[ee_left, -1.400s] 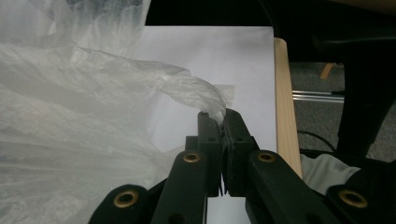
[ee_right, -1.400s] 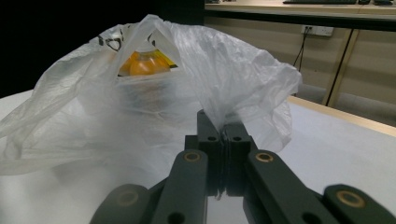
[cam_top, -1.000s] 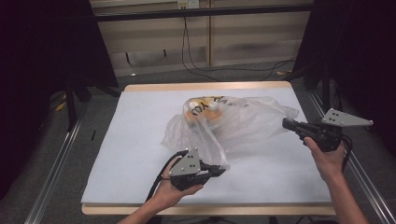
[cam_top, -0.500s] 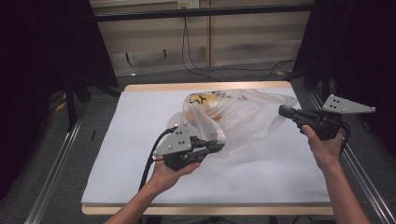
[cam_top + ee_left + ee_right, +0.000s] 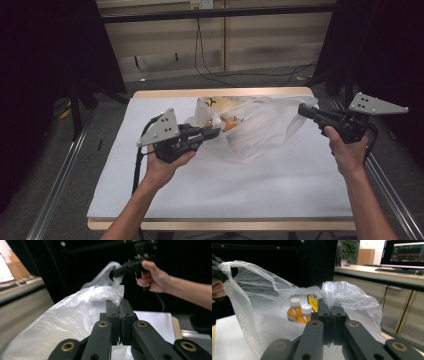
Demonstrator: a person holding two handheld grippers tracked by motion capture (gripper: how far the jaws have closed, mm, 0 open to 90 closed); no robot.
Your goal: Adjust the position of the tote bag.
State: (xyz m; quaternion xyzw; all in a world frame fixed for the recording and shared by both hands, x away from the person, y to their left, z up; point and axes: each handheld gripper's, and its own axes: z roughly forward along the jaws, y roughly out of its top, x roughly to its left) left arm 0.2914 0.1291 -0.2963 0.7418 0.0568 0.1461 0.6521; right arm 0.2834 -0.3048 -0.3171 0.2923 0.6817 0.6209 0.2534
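The thin translucent white plastic bag (image 5: 260, 127) stretches crosswise over the white-topped bench (image 5: 225, 190), mouth gaping toward the right tongs (image 5: 303, 110). Left tongs (image 5: 216, 132) and right tongs each clamp tight on an edge. Two orange, white-capped bottles (image 5: 299, 312) stand upright inside.

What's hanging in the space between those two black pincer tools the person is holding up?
A clear plastic bag, stretched between the left gripper and right gripper. The right gripper view shows two orange bottles with white caps inside it.
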